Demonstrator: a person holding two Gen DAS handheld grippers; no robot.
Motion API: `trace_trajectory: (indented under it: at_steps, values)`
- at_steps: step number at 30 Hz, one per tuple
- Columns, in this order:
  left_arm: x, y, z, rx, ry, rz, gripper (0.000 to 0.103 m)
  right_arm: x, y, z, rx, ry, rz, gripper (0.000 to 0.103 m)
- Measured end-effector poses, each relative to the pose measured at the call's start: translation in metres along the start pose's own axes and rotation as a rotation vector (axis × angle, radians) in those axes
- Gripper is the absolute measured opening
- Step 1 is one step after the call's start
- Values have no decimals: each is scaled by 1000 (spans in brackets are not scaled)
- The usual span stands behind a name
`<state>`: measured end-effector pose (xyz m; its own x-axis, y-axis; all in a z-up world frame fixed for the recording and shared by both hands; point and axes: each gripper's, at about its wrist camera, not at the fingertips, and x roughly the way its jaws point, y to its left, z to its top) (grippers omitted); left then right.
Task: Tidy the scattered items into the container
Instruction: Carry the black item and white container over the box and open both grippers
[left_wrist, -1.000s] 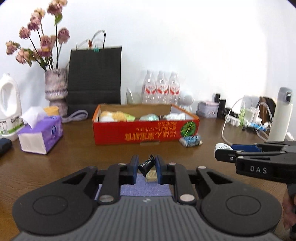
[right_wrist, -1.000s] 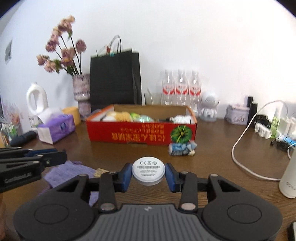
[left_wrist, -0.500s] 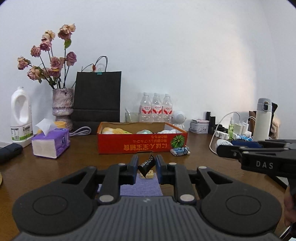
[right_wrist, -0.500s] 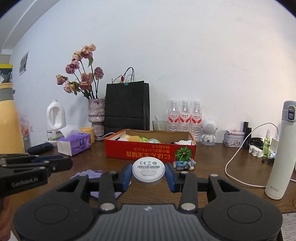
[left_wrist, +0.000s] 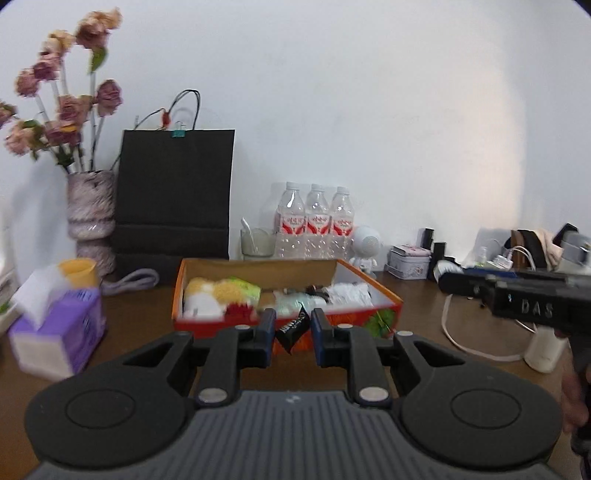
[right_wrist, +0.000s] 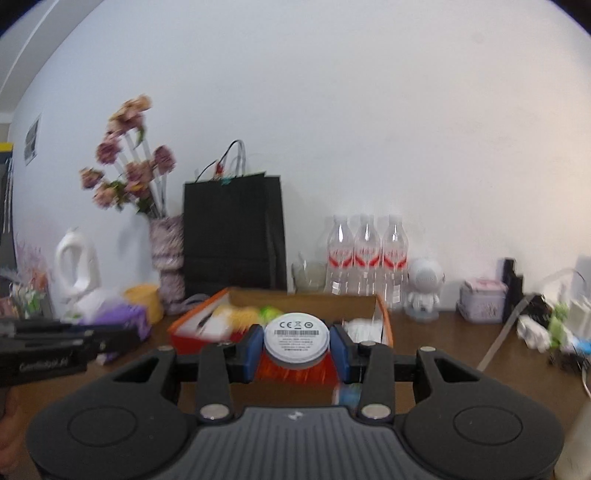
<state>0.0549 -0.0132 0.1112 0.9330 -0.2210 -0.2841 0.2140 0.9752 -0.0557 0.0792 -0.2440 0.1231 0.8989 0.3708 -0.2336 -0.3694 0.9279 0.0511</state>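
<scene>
Left wrist view: the left tool (left_wrist: 292, 332) is clenched on a small black packet (left_wrist: 291, 328), pinched tilted between its blue pads in front of the near wall of the red box (left_wrist: 384, 301). The box sits on the brown bench (left_wrist: 140, 317) and already holds yellow, green and white items. The right tool (left_wrist: 448, 282) reaches in from the right edge beside it. Right wrist view: the right tool (right_wrist: 297, 347) grips a white round disc (right_wrist: 296, 338), label side facing the camera, just above the box's (right_wrist: 188, 326) near wall. The left tool (right_wrist: 125, 341) enters from the left. Behind the box stand a black bag (right_wrist: 232, 232), three bottles (right_wrist: 365, 254) and a vase (right_wrist: 168, 251) of flowers; a purple tissue box (left_wrist: 59, 332) lies to its left.
</scene>
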Motion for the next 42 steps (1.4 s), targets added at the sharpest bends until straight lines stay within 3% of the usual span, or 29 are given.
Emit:
trace_trajectory:
  at_steps: [4,9,14,18,20,21,26,30,33,36,42]
  values:
    - [76,23,49,22,30,20,21,86,-14,47,-29,62,69,38]
    - [193,50,95,-82,199,-28,21,216,-32,85,-12,263,149,38]
    - [295,64,84,-186,441,-78,23,326,-61,78,154,499,185,38]
    - [338,69,57,-208,573,-71,27,380,-58,52,198,632,201,38]
    - [340,75,48,-222,584,-78,43,400,-55,39,219,685,211,38]
    - [338,77,46,-223,585,-87,57,407,-53,33,227,703,216,39]
    - [322,86,54,-207,555,-130,63,413,-47,23,243,739,220,47]
    - [309,99,70,-241,523,-76,74,393,-63,37,304,712,232,52]
    - [302,100,78,-241,535,0,89,371,-79,58,301,686,173,61]
    - [289,93,87,-214,548,29,101,346,-87,68,266,703,93,76]
    - [244,69,102,-124,522,127,103,291,-85,73,160,760,-10,82]
